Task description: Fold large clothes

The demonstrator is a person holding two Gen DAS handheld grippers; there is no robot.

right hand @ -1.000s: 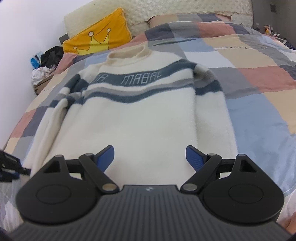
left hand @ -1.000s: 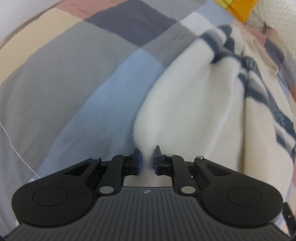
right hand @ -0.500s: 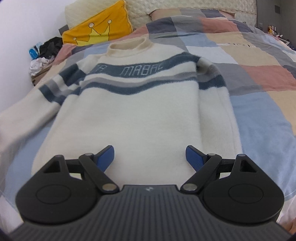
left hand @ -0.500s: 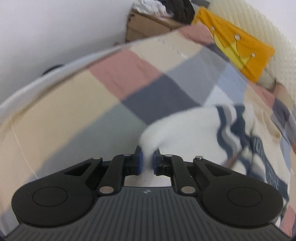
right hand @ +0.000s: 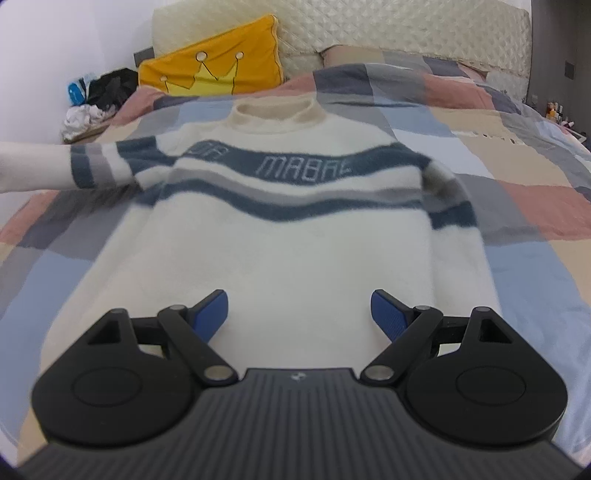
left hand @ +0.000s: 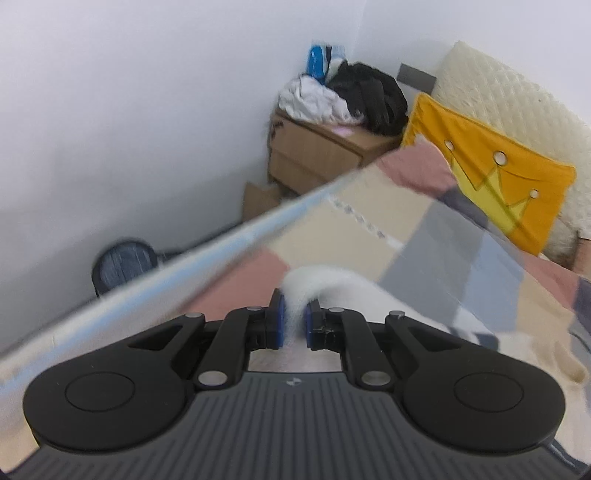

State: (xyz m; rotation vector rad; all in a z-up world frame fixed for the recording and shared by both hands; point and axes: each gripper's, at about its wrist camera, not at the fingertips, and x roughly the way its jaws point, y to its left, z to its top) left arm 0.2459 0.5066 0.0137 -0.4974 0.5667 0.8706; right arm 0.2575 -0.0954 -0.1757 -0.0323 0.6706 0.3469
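Observation:
A cream sweater [right hand: 288,236] with blue and grey stripes lies face up on the patchwork bedspread [right hand: 517,258], collar toward the headboard. My left gripper [left hand: 293,323] is shut on the cuff of its left sleeve [left hand: 314,284]. That sleeve [right hand: 55,166] is lifted and stretched straight out to the left in the right wrist view. My right gripper [right hand: 299,314] is open and empty, hovering over the sweater's lower body near the hem. The right sleeve [right hand: 458,251] lies down along the sweater's side.
A yellow crown pillow [right hand: 214,70] leans on the quilted headboard [right hand: 369,26]. A wooden nightstand [left hand: 321,155] piled with clothes stands by the wall to the left of the bed. A dark round object [left hand: 125,266] sits on the floor. The bed edge [left hand: 184,266] runs close to the left gripper.
My left gripper has pulled the sleeve cuff outward and up toward the left bed edge, straightening the sleeve sideways. My right gripper has edged slightly closer over the sweater and stays open.

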